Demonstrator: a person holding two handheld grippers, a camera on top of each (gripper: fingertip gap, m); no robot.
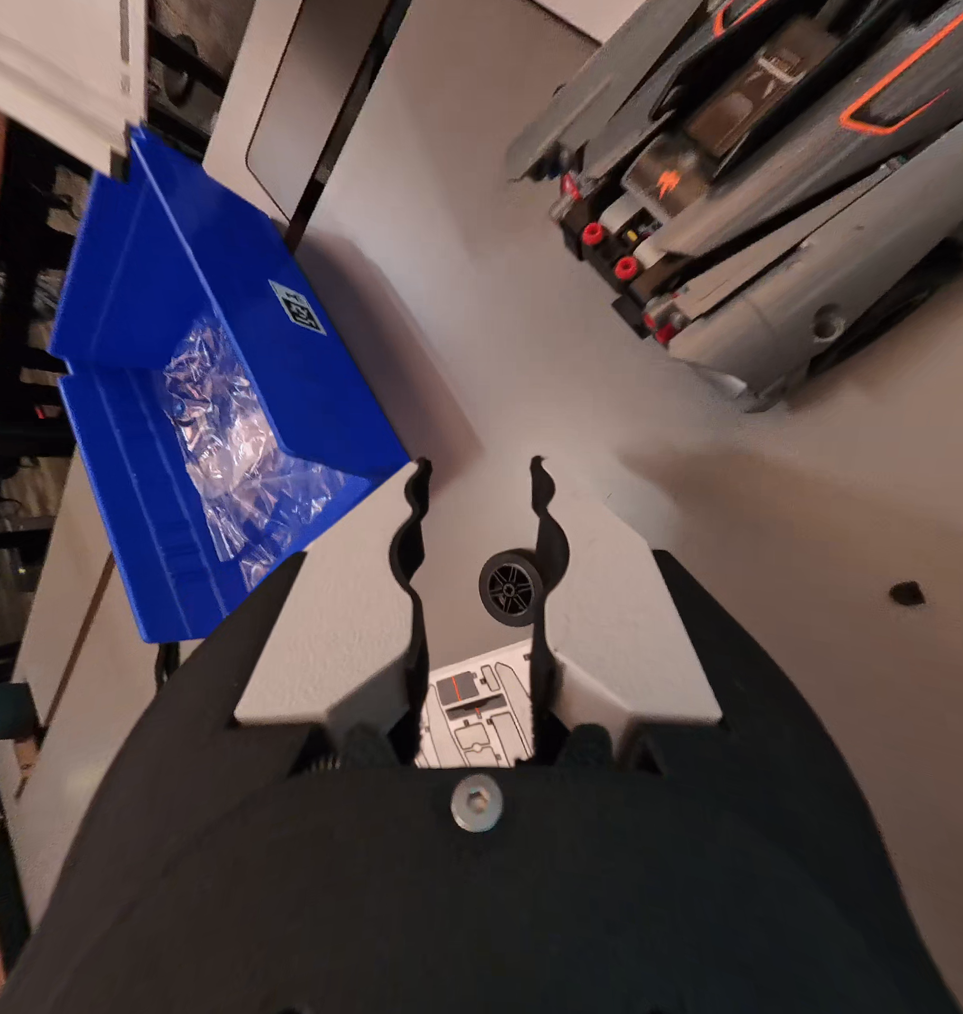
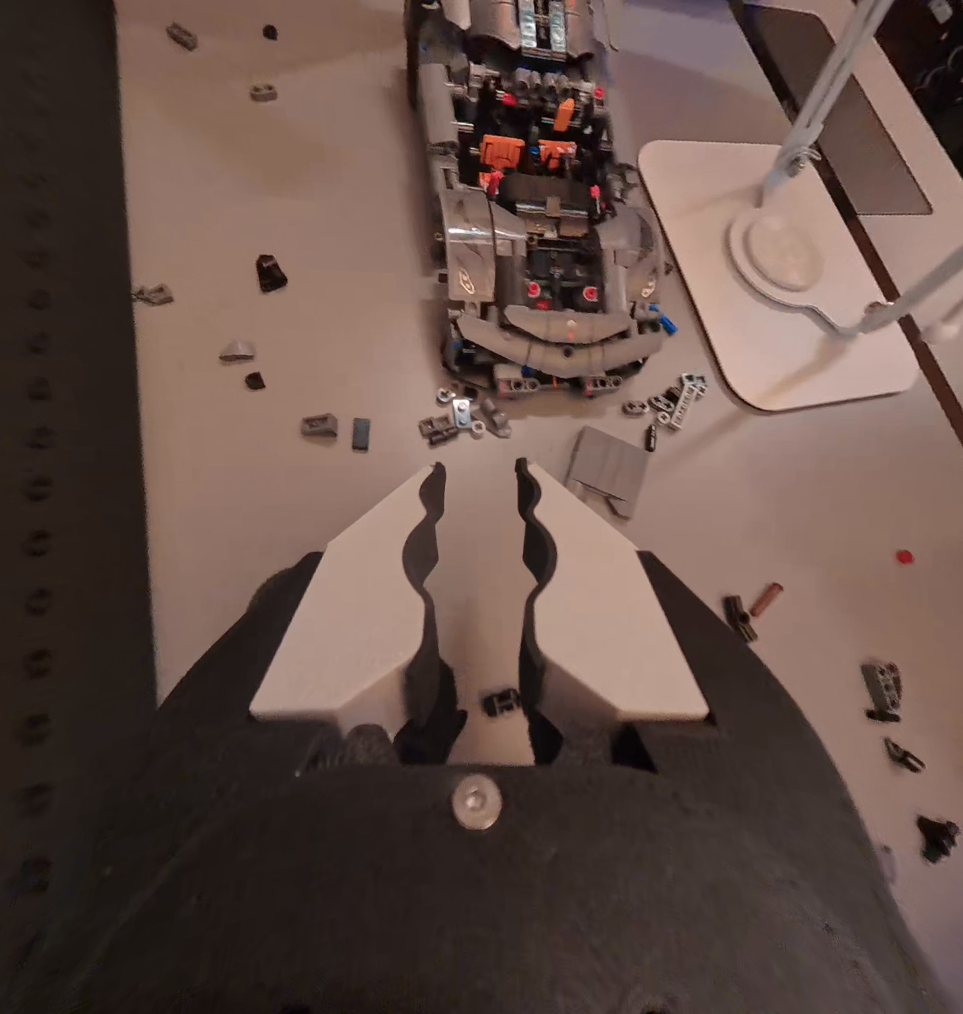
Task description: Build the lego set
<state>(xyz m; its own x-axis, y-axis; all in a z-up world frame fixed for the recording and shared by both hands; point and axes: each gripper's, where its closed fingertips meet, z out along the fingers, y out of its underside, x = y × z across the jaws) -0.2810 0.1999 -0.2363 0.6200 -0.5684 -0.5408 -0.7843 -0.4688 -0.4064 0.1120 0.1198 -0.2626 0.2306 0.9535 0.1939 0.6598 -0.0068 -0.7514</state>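
Observation:
A grey Lego car with orange trim [image 1: 770,192] lies at the upper right of the left wrist view. My left gripper [image 1: 480,466] is open and empty above the table. A small black wheel [image 1: 511,587] lies on the table below it, showing between the fingers and partly hidden by the right finger. A sticker sheet [image 1: 476,708] lies under the finger bases. In the right wrist view the car [image 2: 545,247] stands ahead with its nose toward me. My right gripper [image 2: 479,466] is open and empty, short of a scatter of small pieces [image 2: 457,420].
A blue bin [image 1: 315,351] holding clear plastic bags [image 1: 221,428] stands left of the left gripper. A grey panel [image 2: 605,466] lies right of the right fingertips. A white lamp base [image 2: 698,307] stands right of the car. Loose pieces dot the table; a dark mat [image 2: 46,439] runs along the left. The grippers' ends are close to 40 cm from one another.

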